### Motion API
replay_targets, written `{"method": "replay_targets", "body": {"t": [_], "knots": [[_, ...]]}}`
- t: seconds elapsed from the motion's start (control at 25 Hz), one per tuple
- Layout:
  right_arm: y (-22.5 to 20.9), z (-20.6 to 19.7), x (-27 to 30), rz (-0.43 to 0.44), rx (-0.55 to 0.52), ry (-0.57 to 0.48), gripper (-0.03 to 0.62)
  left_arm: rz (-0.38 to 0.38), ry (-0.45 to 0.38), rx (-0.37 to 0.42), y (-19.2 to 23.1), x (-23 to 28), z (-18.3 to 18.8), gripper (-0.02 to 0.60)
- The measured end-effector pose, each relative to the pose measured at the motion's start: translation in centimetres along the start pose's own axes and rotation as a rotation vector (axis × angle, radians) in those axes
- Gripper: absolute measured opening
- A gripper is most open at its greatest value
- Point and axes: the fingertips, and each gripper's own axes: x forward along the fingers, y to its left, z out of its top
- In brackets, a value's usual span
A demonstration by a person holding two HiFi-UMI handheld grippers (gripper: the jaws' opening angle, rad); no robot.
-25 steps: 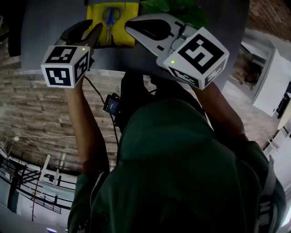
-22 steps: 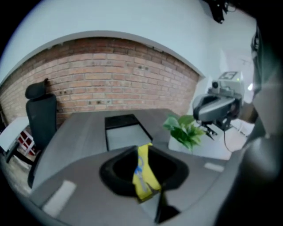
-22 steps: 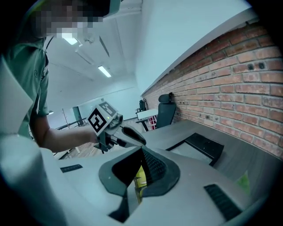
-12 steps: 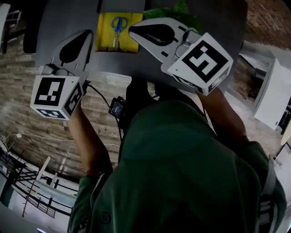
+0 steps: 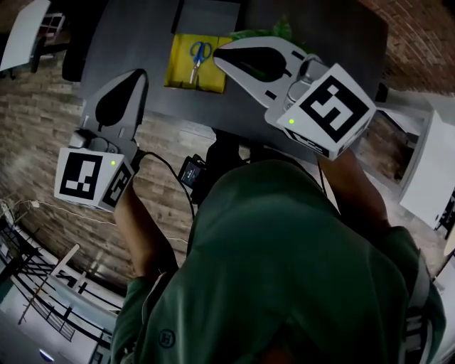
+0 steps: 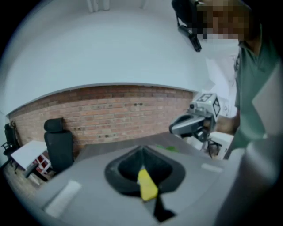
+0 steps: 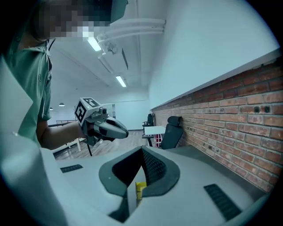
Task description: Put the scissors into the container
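Blue-handled scissors [image 5: 198, 54] lie on a flat yellow container [image 5: 182, 70] at the far side of the dark grey table [image 5: 135, 35]. Neither gripper touches them. My left gripper [image 5: 136, 74] hangs above the table's near edge, left of the container, with its jaws shut on nothing. My right gripper [image 5: 220, 52] hovers just right of the scissors, jaws together and empty. In each gripper view the jaws meet at a point, and a sliver of yellow shows through the slit. The right gripper [image 6: 175, 128] shows in the left gripper view and the left gripper [image 7: 125, 131] in the right one.
A green object [image 5: 276, 31] lies behind the right gripper. A dark grey box [image 5: 210, 14] sits beyond the container. A black chair [image 6: 57, 145] and a white table [image 6: 27, 153] stand by the brick wall [image 6: 115, 110]. A cable and a small device [image 5: 192, 170] hang below.
Both grippers have risen away from the table, the left one most. The left jaws, apart a second ago, have come together empty. The scissors stay on the yellow container.
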Motion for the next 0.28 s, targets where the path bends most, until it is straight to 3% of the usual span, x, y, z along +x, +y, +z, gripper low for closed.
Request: {"method": "replay_targets", "body": {"t": [0.28], "knots": [[2.3, 2.2, -2.6, 0.014, -0.041, -0.037, 0.006, 0.042, -0.019, 0.013, -2.5, -3.7, 1.1, 0.0]]}}
